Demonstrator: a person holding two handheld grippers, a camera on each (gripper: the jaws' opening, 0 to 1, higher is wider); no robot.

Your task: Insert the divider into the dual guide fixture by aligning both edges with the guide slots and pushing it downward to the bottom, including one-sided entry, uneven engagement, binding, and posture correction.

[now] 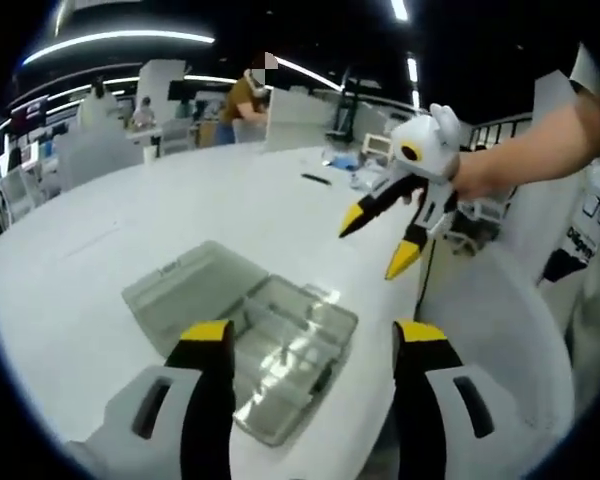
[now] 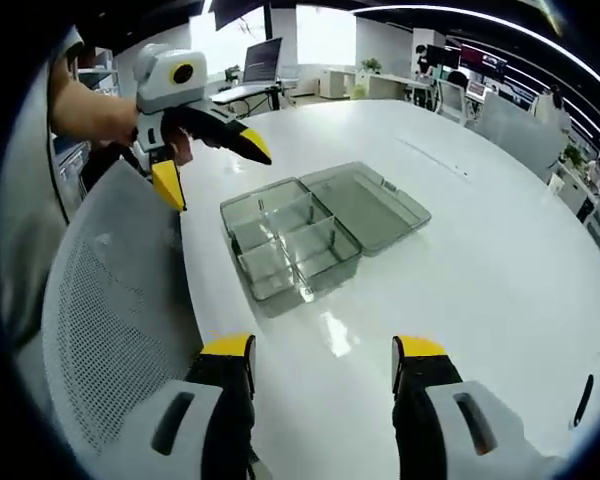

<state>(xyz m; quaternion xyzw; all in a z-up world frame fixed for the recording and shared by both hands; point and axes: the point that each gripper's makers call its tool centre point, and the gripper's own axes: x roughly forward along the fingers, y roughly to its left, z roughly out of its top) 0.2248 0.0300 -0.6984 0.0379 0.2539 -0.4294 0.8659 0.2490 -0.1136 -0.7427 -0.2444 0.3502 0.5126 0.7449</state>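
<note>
A: At that frame your left gripper (image 1: 310, 345) hung over the clear compartment box (image 1: 250, 335) with its jaws spread and nothing between them. Your right gripper (image 2: 325, 360) was spread and empty too, near edge of the white tabletop (image 2: 500, 250).

B: Where was the divider?

A: Couldn't pick out a loose one. Box lay open, lid (image 2: 370, 205) flat on the far right side, clear partitions inside the tray. Couldn't tell which were seated, too transparent.

B: So how should you have gone in?

A: My read: you needed to pinch the divider at its top edge, mid-span, hold it square to the box, and start both ends in their slots together. If one side dropped first, you'd back off and level it, not push through the bind.

B: Anything in the way?

A: Mesh chair back (image 2: 110, 300) sat left of the box at the tabletop edge, close to your arm path. Black pen (image 1: 316, 179) and small clutter lay far off, no conflict. A person sat at a far desk.
</note>
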